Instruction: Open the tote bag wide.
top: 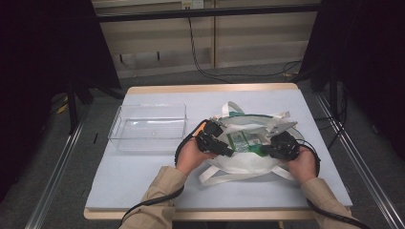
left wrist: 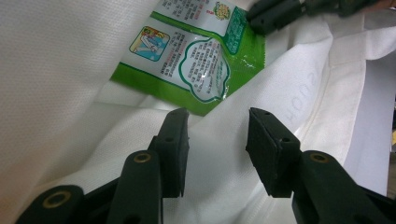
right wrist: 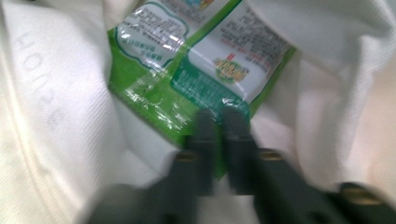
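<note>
So the packet (right wrist: 196, 60) is a flat, shiny foil sachet — bright green border, white panels full of tiny print, a cloud-shaped box outlined in dark green and a little cartoon picture near one end. It's lying inside the open mouth of a white cloth tote bag (top: 248, 162) that sits on the light grey worktop (top: 143, 176), right of a clear plastic bin (top: 148, 126). From the high view the packet's long axis runs roughly left to right across the bag opening, between the two hands, lying flat with the printed side up. In the left gripper view it's tilted, one corner pointing down toward the jaws. The right gripper (right wrist: 219, 123) has its jaws squeezed together on the packet's green edge — that view is blurry, but the edge sits between the two tips. The left gripper (left wrist: 217, 140) has its jaws spread apart with bag fabric bulging between them; can't tell if the pads actually press on the cloth. The packet corner is just beyond its tips.
</note>
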Demonstrator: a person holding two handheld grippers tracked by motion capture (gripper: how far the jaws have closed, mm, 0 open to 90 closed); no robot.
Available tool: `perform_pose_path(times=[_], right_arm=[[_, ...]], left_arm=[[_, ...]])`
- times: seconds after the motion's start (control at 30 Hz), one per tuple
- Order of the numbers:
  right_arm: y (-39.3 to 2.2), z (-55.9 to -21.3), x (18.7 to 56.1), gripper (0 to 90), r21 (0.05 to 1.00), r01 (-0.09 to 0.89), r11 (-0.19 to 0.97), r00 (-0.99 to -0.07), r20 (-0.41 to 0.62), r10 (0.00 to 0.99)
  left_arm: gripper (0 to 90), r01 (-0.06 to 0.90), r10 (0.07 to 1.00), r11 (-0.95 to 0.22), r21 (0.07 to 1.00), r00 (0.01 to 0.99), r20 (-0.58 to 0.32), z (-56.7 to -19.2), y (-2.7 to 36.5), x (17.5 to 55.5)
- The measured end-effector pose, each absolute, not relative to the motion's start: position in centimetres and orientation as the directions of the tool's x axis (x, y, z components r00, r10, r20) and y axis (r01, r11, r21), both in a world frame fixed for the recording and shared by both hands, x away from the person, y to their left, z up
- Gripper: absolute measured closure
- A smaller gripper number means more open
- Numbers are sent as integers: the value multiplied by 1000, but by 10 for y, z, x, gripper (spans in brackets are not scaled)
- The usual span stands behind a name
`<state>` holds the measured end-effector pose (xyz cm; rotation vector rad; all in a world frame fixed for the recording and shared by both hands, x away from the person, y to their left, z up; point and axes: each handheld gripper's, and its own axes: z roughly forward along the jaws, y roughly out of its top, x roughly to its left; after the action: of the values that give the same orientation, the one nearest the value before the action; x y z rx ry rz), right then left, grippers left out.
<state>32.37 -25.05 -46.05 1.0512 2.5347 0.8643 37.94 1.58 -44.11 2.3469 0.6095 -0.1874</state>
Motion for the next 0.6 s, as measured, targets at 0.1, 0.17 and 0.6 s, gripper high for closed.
perform_pose_path(times=[0.1, 0.17, 0.6], right_arm=[[-251, -461, 324, 900, 609, 559, 562, -708, -2, 706], [-254, -459, 322, 882, 626, 565, 538, -689, -2, 725], [-260, -457, 317, 529, 659, 572, 489, -665, 24, 746]], left_arm=[[583, 482, 381, -641, 598, 876, -298, -441, 15, 379], [583, 484, 386, -638, 599, 874, -294, -441, 16, 378], [586, 466, 375, -655, 595, 884, -280, -440, 17, 379]])
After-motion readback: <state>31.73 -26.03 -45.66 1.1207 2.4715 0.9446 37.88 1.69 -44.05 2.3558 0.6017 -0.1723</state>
